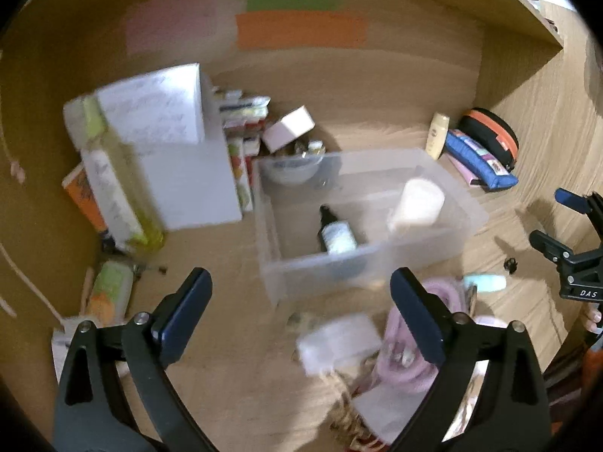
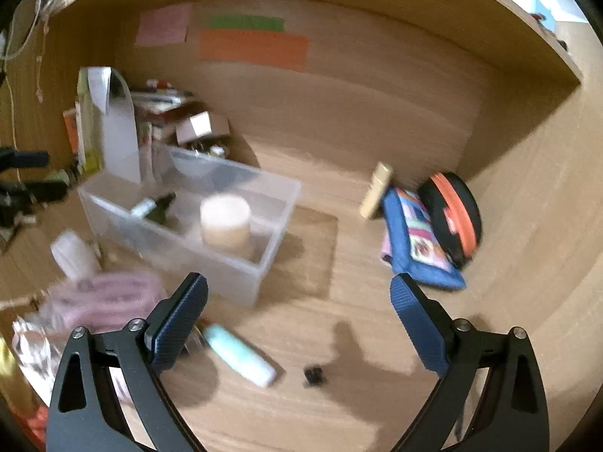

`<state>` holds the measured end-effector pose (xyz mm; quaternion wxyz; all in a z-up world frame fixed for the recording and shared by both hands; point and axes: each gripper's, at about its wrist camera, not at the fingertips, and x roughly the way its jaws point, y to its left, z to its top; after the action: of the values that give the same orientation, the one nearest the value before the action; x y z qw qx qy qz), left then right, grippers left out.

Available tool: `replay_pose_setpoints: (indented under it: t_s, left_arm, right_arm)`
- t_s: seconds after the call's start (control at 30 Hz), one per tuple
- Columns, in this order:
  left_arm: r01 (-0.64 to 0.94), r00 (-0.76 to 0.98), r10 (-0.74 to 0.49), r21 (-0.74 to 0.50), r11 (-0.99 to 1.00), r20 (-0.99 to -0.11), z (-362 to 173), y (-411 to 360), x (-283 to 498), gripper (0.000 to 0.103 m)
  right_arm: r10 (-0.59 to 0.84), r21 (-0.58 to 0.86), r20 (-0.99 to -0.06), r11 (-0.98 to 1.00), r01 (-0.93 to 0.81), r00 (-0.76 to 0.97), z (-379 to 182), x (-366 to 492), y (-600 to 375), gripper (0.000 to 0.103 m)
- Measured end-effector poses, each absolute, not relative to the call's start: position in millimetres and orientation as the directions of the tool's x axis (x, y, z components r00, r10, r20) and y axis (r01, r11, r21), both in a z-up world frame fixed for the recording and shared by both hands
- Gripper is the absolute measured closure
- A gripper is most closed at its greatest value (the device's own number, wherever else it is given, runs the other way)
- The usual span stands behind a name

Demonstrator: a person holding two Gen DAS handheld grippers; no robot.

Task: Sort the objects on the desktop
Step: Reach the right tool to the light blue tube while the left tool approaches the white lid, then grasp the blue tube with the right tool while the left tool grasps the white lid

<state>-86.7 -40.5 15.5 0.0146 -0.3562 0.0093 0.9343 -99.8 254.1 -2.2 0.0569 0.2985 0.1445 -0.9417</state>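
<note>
While both tools hang released and empty above the wooden worktop (image 2: 377, 339), the left tool (image 1: 301, 301) faces a clear bin (image 1: 433, 248) holding a dark bottle (image 1: 335, 231) and a cream jar (image 1: 418, 199). Just below the right tool (image 2: 299, 301) lies a pale blue tube (image 2: 241, 354).

Motion blur smears both views. In the left wrist view, the white packet (image 1: 337, 341) near the bottom is too blurred to identify, and the pink cable (image 1: 405, 361) is partly hidden behind one finger. In the right wrist view, the small black item (image 2: 314, 375) on the worktop (image 2: 358, 339) is too small to identify.
</note>
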Motion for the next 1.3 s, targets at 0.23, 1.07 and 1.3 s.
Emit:
replay_pose_setpoints:
  t_s: [0.23, 1.07, 1.3]
  left_arm:
    - [-0.006, -0.653, 0.021, -0.023, -1.0, -0.757, -24.1, -53.8, -70.4, 0.006]
    - [-0.014, -0.538, 0.189, -0.216, -0.976, -0.822, -64.3, -22.9, -121.4, 0.015]
    - [0.012, -0.553, 0.168, -0.209, -0.978, -0.816, -63.7, -29.9, -124.7, 0.036]
  right_arm:
    - [0.035, -0.262, -0.631, -0.95, 0.171, -0.775, -27.3, -84.8, 271.1, 0.006]
    - [-0.205, -0.066, -0.82, -0.893, 0.444, -0.534, -84.2, -145.1, 251.6, 0.038]
    - [-0.264, -0.006, -0.82, -0.883, 0.469, -0.507, -85.1, -143.6, 253.2, 0.064]
